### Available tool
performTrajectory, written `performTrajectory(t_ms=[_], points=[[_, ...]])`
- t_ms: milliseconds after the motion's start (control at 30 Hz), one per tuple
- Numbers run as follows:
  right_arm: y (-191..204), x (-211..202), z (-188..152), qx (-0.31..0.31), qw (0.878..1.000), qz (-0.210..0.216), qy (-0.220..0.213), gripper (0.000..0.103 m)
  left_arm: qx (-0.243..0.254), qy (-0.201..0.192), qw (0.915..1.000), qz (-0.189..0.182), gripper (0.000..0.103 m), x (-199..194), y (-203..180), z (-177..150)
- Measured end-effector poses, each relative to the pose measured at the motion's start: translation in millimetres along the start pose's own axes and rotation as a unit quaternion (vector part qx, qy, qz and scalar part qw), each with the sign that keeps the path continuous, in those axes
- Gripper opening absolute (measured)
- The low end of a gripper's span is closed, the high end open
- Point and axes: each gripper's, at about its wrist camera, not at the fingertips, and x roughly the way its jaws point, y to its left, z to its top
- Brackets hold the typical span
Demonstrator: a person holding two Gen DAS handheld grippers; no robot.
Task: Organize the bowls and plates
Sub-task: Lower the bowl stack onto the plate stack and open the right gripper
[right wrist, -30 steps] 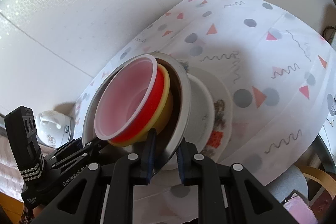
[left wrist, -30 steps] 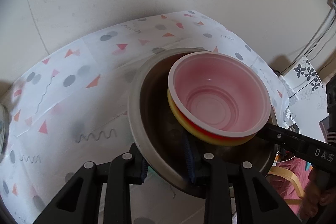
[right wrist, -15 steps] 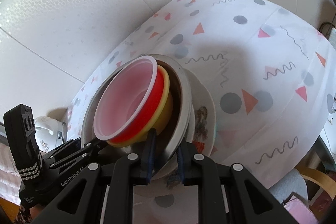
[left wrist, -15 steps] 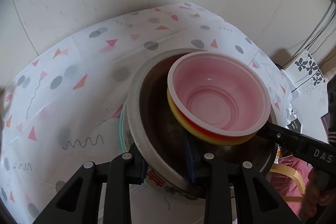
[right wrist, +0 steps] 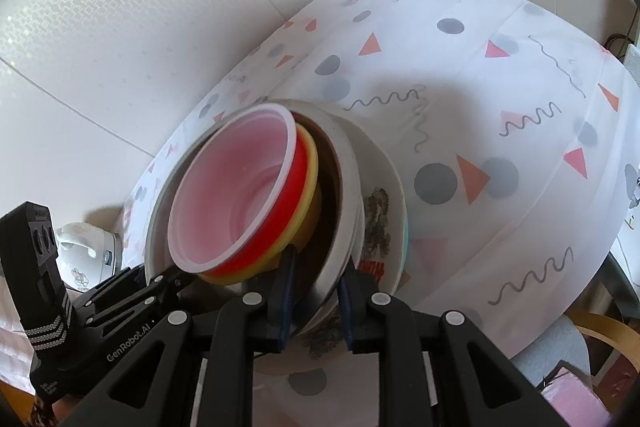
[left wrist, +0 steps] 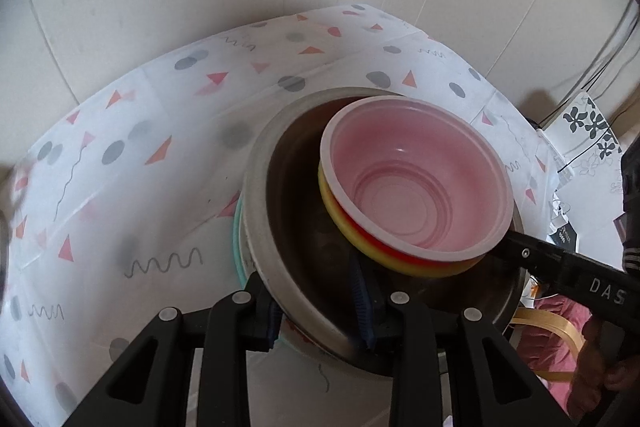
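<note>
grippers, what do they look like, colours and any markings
Both are matte black plastic with triangular cut-outs and round silver screw heads. The left gripper and the right gripper carry ribbed dark blue pads on the jaws. White lettering reads "GenRobot.AI" on the left one's side and "DAS" on the right's.

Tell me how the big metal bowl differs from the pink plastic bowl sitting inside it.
The metal bowl is wider, dull grey and opaque; the pink plastic bowl is smaller and translucent. The metal bowl's rim is clamped by the left tool and right tool; the pink bowl is touched by neither. The pink bowl nests in red and yellow bowls; the metal bowl holds that whole stack. Both are round, open side up and tilted together.
</note>
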Motion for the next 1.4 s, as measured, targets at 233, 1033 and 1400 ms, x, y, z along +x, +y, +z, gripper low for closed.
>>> performTrajectory(t_ms=[233, 1033, 1400], points=[[-5, -10, -4, 0.01, 1.0, 0.0, -0.007, 0.021, -0.009, -0.001, 1.0, -0.004, 0.033, -7, 3, -10], [3, -9, -11, -0.008, 1.0, -0.017, -0.005, 0.019, -0.006, -0.022, 0.9997, 0.005, 0.031, -26, 0, -19], [5, -11, -16, -0.017, 1.0, -0.017, -0.01, 0.02, -0.004, -0.032, 0.9995, 0.005, 0.031, -34, 0, -24]])
